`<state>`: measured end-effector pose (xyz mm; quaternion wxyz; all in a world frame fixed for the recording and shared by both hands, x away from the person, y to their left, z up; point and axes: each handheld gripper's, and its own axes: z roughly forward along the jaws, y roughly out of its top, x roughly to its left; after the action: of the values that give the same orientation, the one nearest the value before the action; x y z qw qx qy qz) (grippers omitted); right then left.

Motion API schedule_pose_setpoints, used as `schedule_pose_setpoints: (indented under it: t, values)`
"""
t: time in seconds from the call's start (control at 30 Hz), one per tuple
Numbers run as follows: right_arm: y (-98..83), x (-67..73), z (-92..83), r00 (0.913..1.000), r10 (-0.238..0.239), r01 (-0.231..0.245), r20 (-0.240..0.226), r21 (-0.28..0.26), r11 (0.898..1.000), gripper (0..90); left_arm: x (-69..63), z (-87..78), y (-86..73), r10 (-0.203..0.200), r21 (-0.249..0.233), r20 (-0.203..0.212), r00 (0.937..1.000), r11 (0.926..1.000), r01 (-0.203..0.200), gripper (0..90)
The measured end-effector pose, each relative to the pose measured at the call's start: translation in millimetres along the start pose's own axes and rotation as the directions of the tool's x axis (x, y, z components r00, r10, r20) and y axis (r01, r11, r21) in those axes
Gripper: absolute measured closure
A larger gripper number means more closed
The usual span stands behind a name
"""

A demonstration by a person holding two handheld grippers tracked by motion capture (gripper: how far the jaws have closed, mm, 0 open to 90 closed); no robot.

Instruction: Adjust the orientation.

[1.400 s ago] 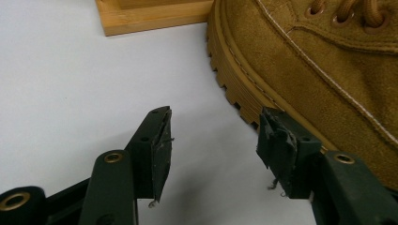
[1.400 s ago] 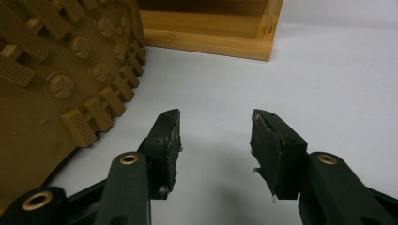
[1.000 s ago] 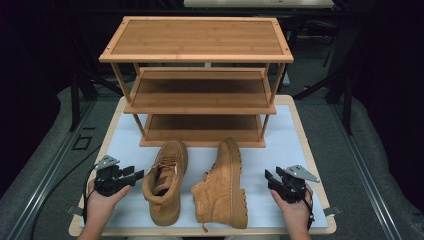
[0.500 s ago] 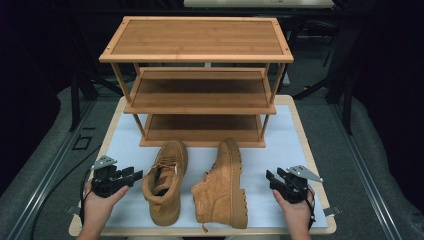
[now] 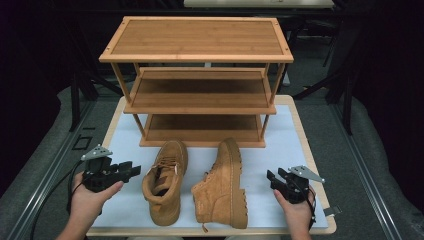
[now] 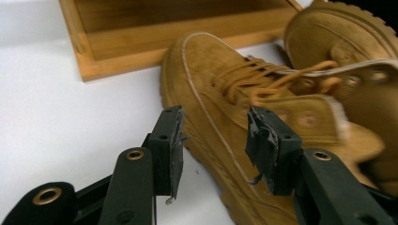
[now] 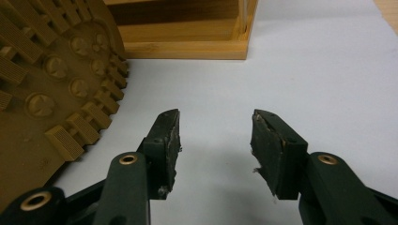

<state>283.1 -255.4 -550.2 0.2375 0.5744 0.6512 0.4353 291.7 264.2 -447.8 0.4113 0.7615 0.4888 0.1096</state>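
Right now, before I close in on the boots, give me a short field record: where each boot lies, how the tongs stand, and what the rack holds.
left boot: upright on its sole, toe toward the rack
right boot: tipped on its side, tread facing the right tongs
left tongs: open, jaws have just been closing, aimed at the left boot, nothing gripped
right tongs: open, nothing between the jaws, beside the right boot's sole
rack: three wooden shelves, nothing visible on them
mat: white, under boots and rack
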Motion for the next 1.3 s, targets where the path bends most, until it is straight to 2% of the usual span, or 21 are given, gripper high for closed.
schedule_pose_setpoints:
  t: [0.03,0.07,0.23,0.4,0.5,0.53,0.57,0.6,0.63,0.73,0.77,0.8,0.83,0.9,0.93,0.97,1.1,1.17,1.23,1.27,1.3]
  values:
    - [0.0,0.0,0.0,1.0000,0.000,0.000,0.000,0.000,1.000,51.7,-2.6,-2.2,3.5,-0.005,0.020,0.012,0.9999,0.9998,0.004,56.2]
    - [-0.5,-0.4,0.2,1.0000,0.006,-0.006,-0.005,-0.011,1.000,51.3,-8.5,-6.6,9.6,0.000,0.067,0.035,0.9994,0.9977,-0.003,55.2]
    - [-2.0,-0.8,1.5,0.9999,0.008,-0.008,-0.008,-0.011,1.000,50.6,-24.2,-11.9,18.9,0.006,0.119,0.089,0.9960,0.9928,-0.017,49.6]
    - [-2.1,1.7,1.8,0.9999,0.000,0.000,-0.016,0.016,1.000,50.0,-30.7,0.6,14.5,0.014,0.164,0.085,0.9962,0.9861,-0.028,49.1]
    - [-2.6,2.5,2.7,0.9999,-0.004,0.004,-0.016,0.015,1.000,49.8,-30.1,5.3,11.7,-0.007,0.158,0.101,0.9949,0.9874,-0.009,61.2]
    - [-3.4,2.8,4.2,0.9998,-0.005,0.006,-0.020,0.016,1.000,49.4,-30.1,8.3,11.6,-0.018,0.155,0.132,0.9911,0.9878,-0.002,66.9]
    - [-3.4,2.8,4.2,0.9998,-0.005,0.006,-0.020,0.016,1.000,49.4,-30.1,8.3,11.6,-0.018,0.155,0.132,0.9911,0.9878,-0.002,68.7]
    - [-3.7,2.9,4.7,0.9998,-0.009,0.010,-0.017,0.022,1.000,49.3,-31.2,8.9,12.5,-0.018,0.160,0.128,0.9916,0.9872,-0.003,68.7]
    - [-4.2,3.9,5.6,0.9997,-0.021,0.021,-0.009,0.031,0.999,49.1,-31.9,8.6,15.4,-0.002,0.174,0.121,0.9927,0.9846,-0.019,74.2]
    - [-4.2,4.1,5.7,0.9996,-0.027,0.027,-0.013,0.029,0.999,48.9,-29.8,5.7,23.1,0.034,0.206,0.097,0.9947,0.9772,-0.054,79.1]
    - [-4.2,3.9,5.5,0.9996,-0.024,0.024,-0.014,0.026,0.999,48.9,-27.6,4.3,26.0,0.051,0.208,0.072,0.9961,0.9761,-0.065,80.1]
    - [-4.2,3.9,5.5,0.9996,-0.024,0.024,-0.014,0.026,0.999,48.9,-27.6,4.3,26.0,0.051,0.208,0.072,0.9961,0.9761,-0.065,81.0]
    - [-4.1,3.2,5.1,0.9997,-0.019,0.020,-0.017,0.020,1.000,48.9,-19.3,1.9,32.8,0.082,0.222,0.033,0.9961,0.9712,-0.088,81.4]
    - [-4.4,3.0,5.8,0.9997,-0.015,0.015,-0.019,0.010,1.000,48.9,-14.2,1.4,36.1,0.097,0.227,0.019,0.9951,0.9688,-0.099,82.0]
    - [-4.6,2.5,6.0,0.9997,-0.015,0.015,-0.018,0.013,1.000,48.9,-3.5,1.9,42.4,0.130,0.252,-0.004,0.9915,0.9598,-0.125,82.1]
    - [-4.2,2.4,5.1,0.9997,-0.017,0.017,-0.015,0.028,0.999,48.9,0.9,2.7,45.0,0.136,0.266,-0.010,0.9906,0.9552,-0.129,82.1]
    - [-4.9,2.3,6.7,0.9997,-0.009,0.010,-0.022,0.028,1.000,48.3,9.2,5.6,51.7,0.131,0.303,-0.007,0.9913,0.9450,-0.123,81.9]
    - [-5.0,1.9,6.8,0.9997,-0.012,0.013,-0.020,0.032,0.999,48.3,9.0,5.8,52.3,0.131,0.309,-0.006,0.9913,0.9430,-0.123,80.7]
    - [-5.4,1.5,7.5,0.9997,-0.006,0.007,-0.022,0.041,0.999,48.1,8.4,6.8,55.2,0.113,0.341,0.001,0.9936,0.9339,-0.106,78.1]
    - [-5.4,1.5,7.5,0.9997,-0.006,0.007,-0.022,0.041,0.999,48.1,8.4,6.8,55.2,0.113,0.341,0.001,0.9936,0.9339,-0.106,76.2]
    - [-6.2,1.4,8.9,0.9996,-0.003,0.004,-0.027,0.034,0.999,47.8,8.1,7.3,57.2,0.109,0.366,-0.003,0.9940,0.9254,-0.100,74.2]
